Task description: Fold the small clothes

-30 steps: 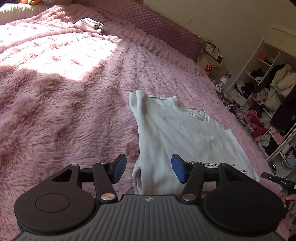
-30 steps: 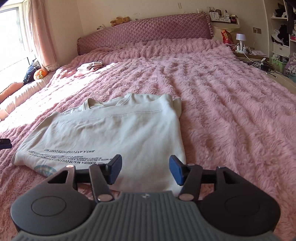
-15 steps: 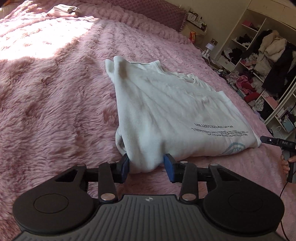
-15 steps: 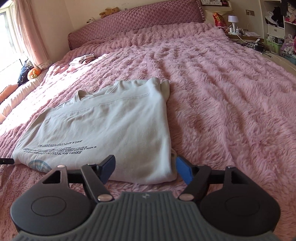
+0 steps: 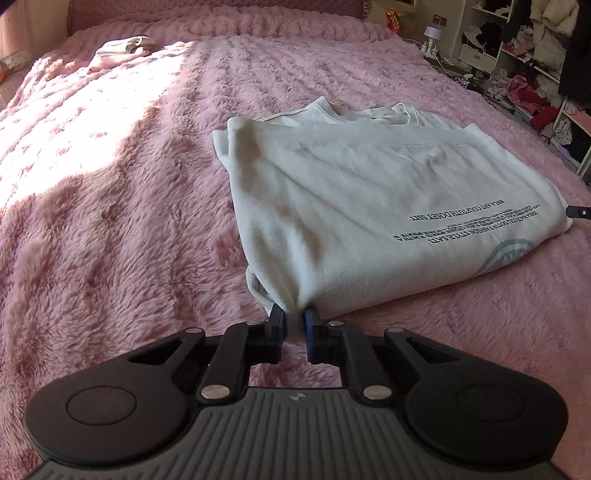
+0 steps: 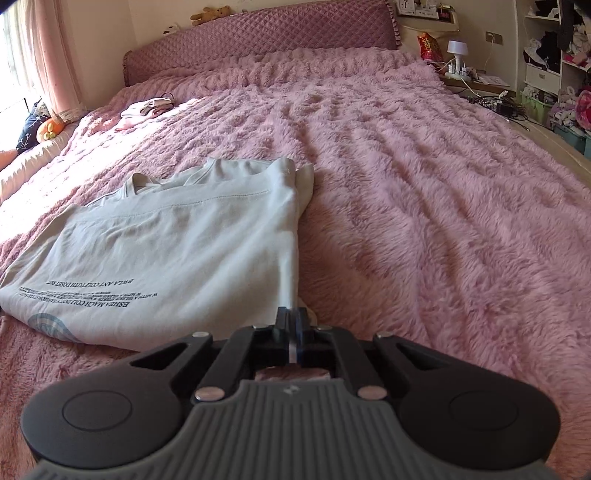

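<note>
A cream T-shirt (image 5: 362, 199) with black lettering lies folded lengthwise on the fluffy pink bedspread (image 5: 110, 192); it also shows in the right wrist view (image 6: 177, 251). My left gripper (image 5: 294, 318) is shut on the shirt's near left corner, the cloth bunched between its blue pads. My right gripper (image 6: 294, 314) is shut on the shirt's near right corner, with a thin fold of cloth pinched between its pads. The tip of the right gripper (image 5: 578, 212) shows at the right edge of the left wrist view.
A small folded pink-white garment (image 6: 147, 108) lies far back on the bed near the quilted headboard (image 6: 266, 33). A nightstand with a lamp (image 6: 456, 51) and cluttered shelves (image 5: 524, 44) stand to the right. Pillows (image 6: 40, 129) lie at the far left.
Both grippers moved down to the shirt's near corners and closed on them; both were open a second ago, and the left was half-closed around the cloth half a second ago.
</note>
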Motion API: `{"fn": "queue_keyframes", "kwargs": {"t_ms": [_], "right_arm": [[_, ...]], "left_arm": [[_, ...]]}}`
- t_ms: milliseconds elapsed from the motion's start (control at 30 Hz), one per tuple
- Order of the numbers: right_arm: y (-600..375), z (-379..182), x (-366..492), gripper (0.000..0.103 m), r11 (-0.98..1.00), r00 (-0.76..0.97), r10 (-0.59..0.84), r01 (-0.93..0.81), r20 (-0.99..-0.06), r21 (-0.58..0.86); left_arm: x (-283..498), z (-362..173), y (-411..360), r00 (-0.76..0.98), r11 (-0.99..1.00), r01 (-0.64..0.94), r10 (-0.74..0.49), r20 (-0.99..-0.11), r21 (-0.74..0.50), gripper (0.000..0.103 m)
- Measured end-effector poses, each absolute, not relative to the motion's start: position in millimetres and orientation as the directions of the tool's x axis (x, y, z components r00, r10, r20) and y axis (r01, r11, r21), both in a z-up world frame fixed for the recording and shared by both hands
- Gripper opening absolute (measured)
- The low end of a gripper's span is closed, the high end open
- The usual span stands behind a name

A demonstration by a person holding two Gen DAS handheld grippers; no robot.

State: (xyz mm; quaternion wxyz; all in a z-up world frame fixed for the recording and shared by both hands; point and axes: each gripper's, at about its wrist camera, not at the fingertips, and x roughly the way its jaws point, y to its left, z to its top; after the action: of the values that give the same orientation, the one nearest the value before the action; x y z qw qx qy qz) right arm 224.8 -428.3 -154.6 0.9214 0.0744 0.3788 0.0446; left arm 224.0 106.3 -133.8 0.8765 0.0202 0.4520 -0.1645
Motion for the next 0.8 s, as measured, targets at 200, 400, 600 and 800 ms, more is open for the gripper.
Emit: {"fn": "queue_keyframes", "kwargs": {"t_ms": [200,400,600,800], "right_arm": [[-427,-177,227,0.000,0.987,0.656,0.125,-0.007,-0.744,0.160],[-402,-141,215,0.031,0.996,0.774,0.067,-0.013,-0.630,0.089],[-335,-120,218,0.032,0.955,0.771,0.298,-0.237,-0.563,0.180],[-288,-144,224,0.032,0.940,0.718,0.339,-0.284,-0.608,0.189]], "left_arm": [[238,-152,131,0.471,0.945,0.205,-0.323,-0.821,-0.254,0.016],[215,-111,146,0.567,0.956,0.153,-0.293,-0.770,-0.251,0.021],[226,-87,105,0.630,0.872,0.244,-0.475,-0.614,-0.424,0.035],[243,-118,61,0.571,0.836,0.277,-0.540,-0.619,-0.474,0.040]]}}
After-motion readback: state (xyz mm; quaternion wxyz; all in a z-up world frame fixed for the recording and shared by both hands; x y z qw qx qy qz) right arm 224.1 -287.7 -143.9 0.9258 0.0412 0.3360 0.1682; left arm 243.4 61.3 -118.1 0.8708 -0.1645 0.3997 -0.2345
